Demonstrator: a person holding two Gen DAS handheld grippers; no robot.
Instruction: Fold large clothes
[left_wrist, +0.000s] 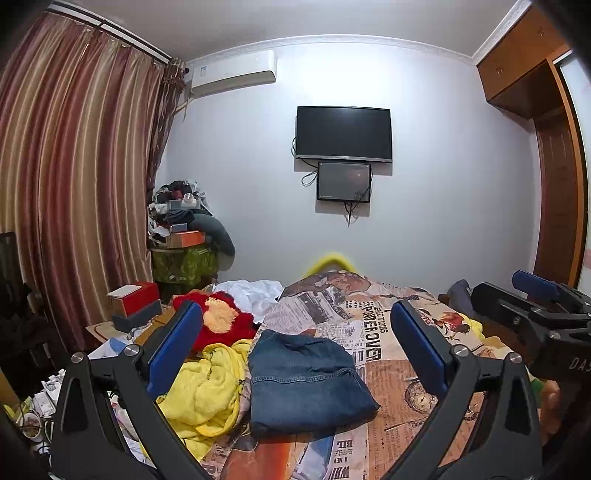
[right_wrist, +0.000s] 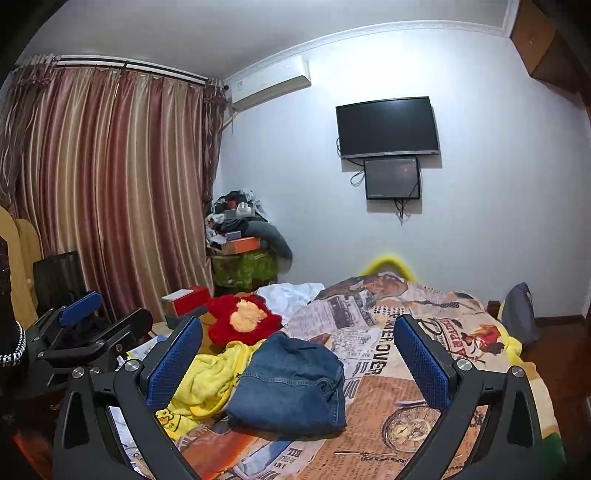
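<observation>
Bedroom, standing near the foot end of the action. A pair of blue denim jeans (left_wrist: 306, 380) lies folded into a compact rectangular bundle on the bed (left_wrist: 413, 402), on top of a newspaper-and-poster print bedspread (right_wrist: 388, 398). The bundle's left edge touches a crumpled yellow fleece blanket (left_wrist: 207, 387); beyond that sits a red plush flower cushion with a yellow centre (right_wrist: 243, 319), and a rumpled white cloth (left_wrist: 255, 293) farther back.

Left hand-held gripper (left_wrist: 295, 350): blue-padded fingers spread wide, nothing between them, held above the jeans and apart from them. Right hand-held gripper (right_wrist: 291, 358): likewise spread wide and empty, hovering over the same bundle. Each shows at the edge of the other's camera, side by side.

Progress, as I judge it: the jeans look essentially done. Layers stacked, waistband seam running across the near side, edges roughly squared, though the right-hand corner bulges a little and the top layer has some wrinkles. With both grippers released and clear, the folding of this piece seems finished or at its last tidy-up.

What may remain: the yellow blanket and the white cloth are still unfolded heaps, if they count as part of the job. Cannot tell whether they do.
</observation>
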